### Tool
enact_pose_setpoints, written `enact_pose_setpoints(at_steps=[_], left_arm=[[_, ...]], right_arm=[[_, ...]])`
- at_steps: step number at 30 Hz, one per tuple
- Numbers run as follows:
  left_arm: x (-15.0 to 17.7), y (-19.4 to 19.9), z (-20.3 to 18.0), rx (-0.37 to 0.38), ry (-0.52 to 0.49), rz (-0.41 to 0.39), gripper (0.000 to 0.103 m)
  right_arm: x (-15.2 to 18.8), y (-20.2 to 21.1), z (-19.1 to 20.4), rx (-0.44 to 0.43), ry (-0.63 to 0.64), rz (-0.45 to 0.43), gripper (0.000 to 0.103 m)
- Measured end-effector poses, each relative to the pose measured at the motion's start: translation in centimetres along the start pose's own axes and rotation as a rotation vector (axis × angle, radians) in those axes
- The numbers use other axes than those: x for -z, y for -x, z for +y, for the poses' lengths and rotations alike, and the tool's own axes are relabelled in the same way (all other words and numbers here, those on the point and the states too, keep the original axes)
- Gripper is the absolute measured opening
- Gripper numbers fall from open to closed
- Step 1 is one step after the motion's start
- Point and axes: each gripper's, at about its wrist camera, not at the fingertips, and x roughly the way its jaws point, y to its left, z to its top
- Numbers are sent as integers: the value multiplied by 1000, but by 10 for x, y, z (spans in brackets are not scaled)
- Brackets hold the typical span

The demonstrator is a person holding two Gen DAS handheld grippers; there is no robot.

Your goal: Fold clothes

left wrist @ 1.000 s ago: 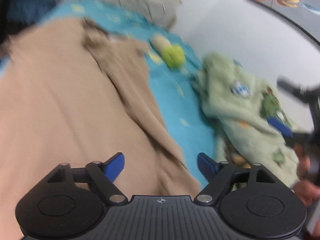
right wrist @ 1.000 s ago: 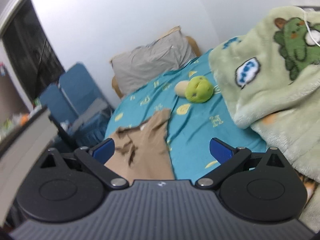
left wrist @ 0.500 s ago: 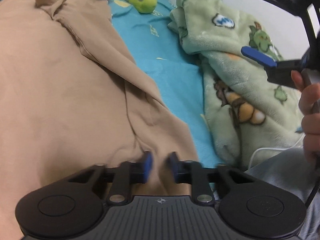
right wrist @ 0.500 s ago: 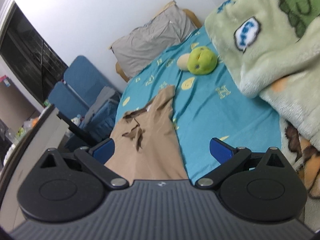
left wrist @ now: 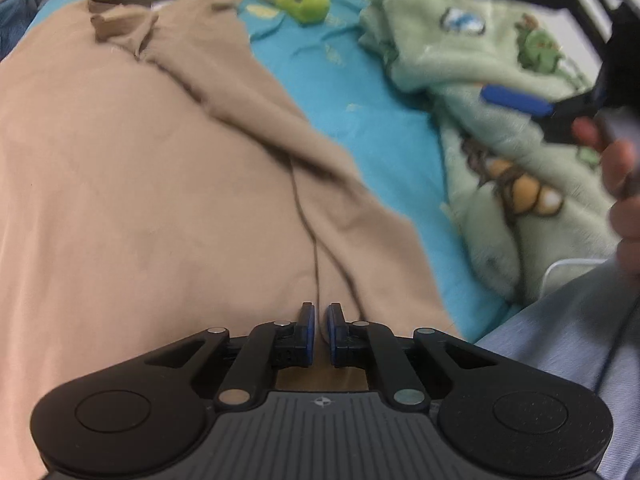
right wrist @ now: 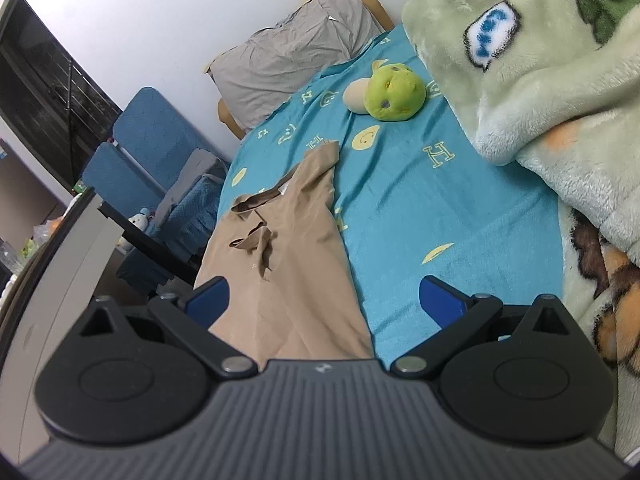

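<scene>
A tan shirt (left wrist: 140,184) lies spread on the turquoise bed sheet (left wrist: 360,96), collar at the far end; it also shows in the right wrist view (right wrist: 288,264). My left gripper (left wrist: 319,326) is shut on the shirt's near hem, pinching a fold of fabric between the blue pads. My right gripper (right wrist: 324,296) is open and empty, held above the shirt's right edge and the sheet (right wrist: 440,208). It also shows at the right of the left wrist view (left wrist: 516,100), held in a hand, over the green blanket.
A green fleece cartoon blanket (left wrist: 500,128) is bunched along the right side of the bed (right wrist: 560,80). A green and beige plush toy (right wrist: 386,94) lies near a grey pillow (right wrist: 296,48). Blue chairs (right wrist: 152,152) stand left of the bed.
My left gripper came down to the shirt's near hem and closed from wide open onto the fabric. My right gripper stayed open and tilted down towards the bed.
</scene>
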Motion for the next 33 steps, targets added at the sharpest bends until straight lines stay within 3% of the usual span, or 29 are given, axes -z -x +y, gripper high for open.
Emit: enact_pose_setpoints(at_steps=[2,4,9,13,16,18,19,20,21,27,30,33], left_arm=[[-3,8,3,48,33,-36,19],[-6,15,6,95,67,-72,20],[-9,-1,13,201,182,-13,25],[-7,-17,17,175,222,52,32],[-4,-20,23,184,252,54,33],[-4,-20,24,208,253,42,32],[-5,-20,23,215,244,35,22],[-5,-19,21,213,228,21,3],[-6,-16,19,215,213,4,0],[-8,14,18,246,210,-86,0],[-6,33,28,317,309,-97,0],[1,52,45,337,399,-82,0]], right_arm=[[1,0,0,2,0,1,103],[1,1,0,1,-5,1,103],[2,-3,1,-22,-12,19,103],[5,-9,2,-31,-23,43,103],[7,-11,2,-23,-23,54,103],[8,-13,5,-14,-10,54,103],[8,-13,6,-9,-4,55,103],[9,-15,6,-7,1,58,103],[9,-16,7,-3,6,61,103],[11,-23,4,33,11,76,103],[11,-24,2,55,11,72,103],[10,-27,-1,66,7,76,103]])
